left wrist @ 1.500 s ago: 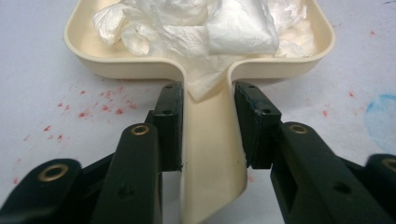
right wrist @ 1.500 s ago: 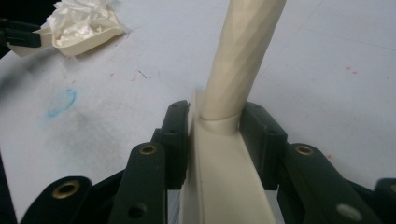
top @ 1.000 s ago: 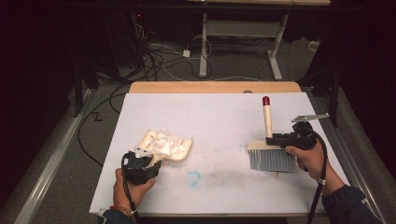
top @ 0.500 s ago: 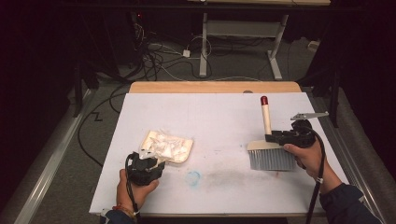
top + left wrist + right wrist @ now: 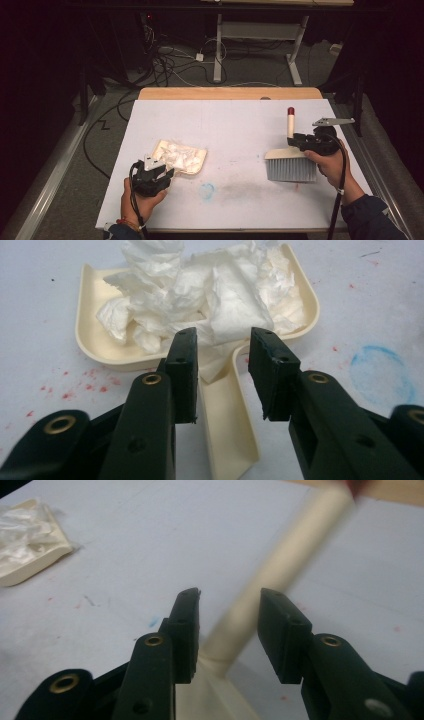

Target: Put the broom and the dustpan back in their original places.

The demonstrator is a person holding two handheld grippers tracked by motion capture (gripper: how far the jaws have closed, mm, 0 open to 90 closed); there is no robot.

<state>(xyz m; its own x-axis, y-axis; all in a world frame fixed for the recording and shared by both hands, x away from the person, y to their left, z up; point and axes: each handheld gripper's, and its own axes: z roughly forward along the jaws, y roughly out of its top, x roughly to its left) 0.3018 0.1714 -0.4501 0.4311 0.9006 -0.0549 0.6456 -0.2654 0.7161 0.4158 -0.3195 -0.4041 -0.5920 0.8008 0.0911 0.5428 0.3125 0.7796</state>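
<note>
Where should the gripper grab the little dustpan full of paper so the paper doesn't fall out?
Grab the dustpan by its flat handle, coming from the person's side. The handle sticks out toward the left gripper, whose open jaws already stand on either side of it. The crumpled paper is heaped in the tray, so probably keep it level.

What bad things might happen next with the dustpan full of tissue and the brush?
1. The crumpled tissue is piled high in the dustpan, so pieces may spill if it gets tipped.
2. The left tool stands open around the dustpan handle with gaps either side, so the dustpan may slip or twist when lifted.
3. The right tool looks open around the brush handle, so the brush may fall over.
</note>
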